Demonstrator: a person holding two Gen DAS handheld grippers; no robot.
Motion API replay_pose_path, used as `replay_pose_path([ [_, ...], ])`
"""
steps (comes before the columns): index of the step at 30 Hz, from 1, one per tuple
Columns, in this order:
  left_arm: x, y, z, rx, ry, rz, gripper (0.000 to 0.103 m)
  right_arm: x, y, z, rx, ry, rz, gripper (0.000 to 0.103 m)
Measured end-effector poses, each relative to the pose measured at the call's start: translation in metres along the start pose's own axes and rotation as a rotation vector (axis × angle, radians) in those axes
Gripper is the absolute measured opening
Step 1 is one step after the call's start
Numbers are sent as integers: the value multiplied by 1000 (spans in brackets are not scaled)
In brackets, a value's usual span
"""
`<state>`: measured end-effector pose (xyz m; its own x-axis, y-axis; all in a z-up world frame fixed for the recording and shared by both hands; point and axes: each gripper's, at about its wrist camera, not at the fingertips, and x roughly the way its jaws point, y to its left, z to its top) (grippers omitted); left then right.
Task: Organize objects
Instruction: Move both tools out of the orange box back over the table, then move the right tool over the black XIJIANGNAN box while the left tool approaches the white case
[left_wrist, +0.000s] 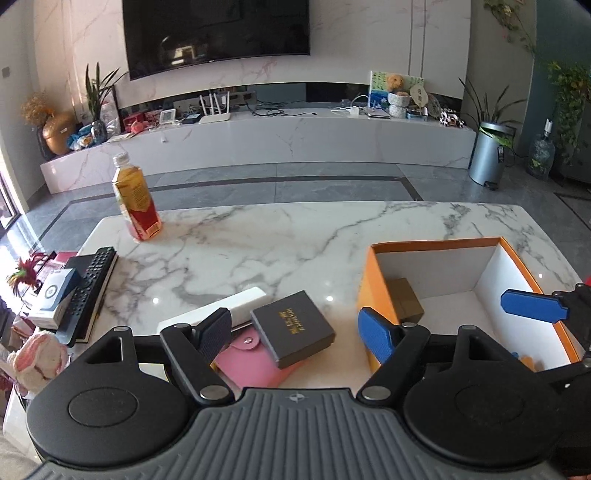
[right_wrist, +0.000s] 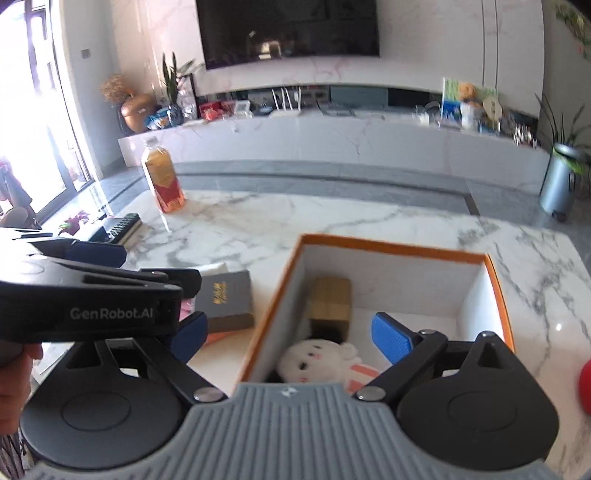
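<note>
My left gripper stands open just above a dark grey box with gold lettering, with nothing between its pads. That box lies on a pink wallet, beside a long white box. To the right stands an open orange box with a small brown box inside. My right gripper hangs open over the orange box, holding nothing. Under it a white plush toy lies on the box floor next to the brown box. One right gripper finger shows over the orange box.
A juice bottle stands at the far left of the marble table. A remote on a dark book, small boxes and a plush lie at the left edge. A red thing sits right of the orange box. A hand holds the left gripper.
</note>
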<state>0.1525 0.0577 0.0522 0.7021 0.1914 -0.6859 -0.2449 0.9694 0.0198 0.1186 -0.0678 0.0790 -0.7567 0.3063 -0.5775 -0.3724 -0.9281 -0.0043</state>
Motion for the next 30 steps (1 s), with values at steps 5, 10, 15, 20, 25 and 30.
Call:
replay_pose_path([
  [5,4,49,-5,-97,0,42,90,-1,38,2,-113,-27,32,96],
  [10,19,77,-17,-117,2,139,90,17,57,4,-133,5,72,96],
  [15,44,104,-29,-226,59,121,89,44,74,8,-196,61,131,96],
  [20,58,109,-39,-229,110,121,89,88,82,15,-311,183,147,96],
  [25,56,107,-38,-221,92,89,89,135,86,23,-347,337,139,96],
  [30,77,111,-32,-242,128,57,88,172,86,31,-303,425,137,96],
])
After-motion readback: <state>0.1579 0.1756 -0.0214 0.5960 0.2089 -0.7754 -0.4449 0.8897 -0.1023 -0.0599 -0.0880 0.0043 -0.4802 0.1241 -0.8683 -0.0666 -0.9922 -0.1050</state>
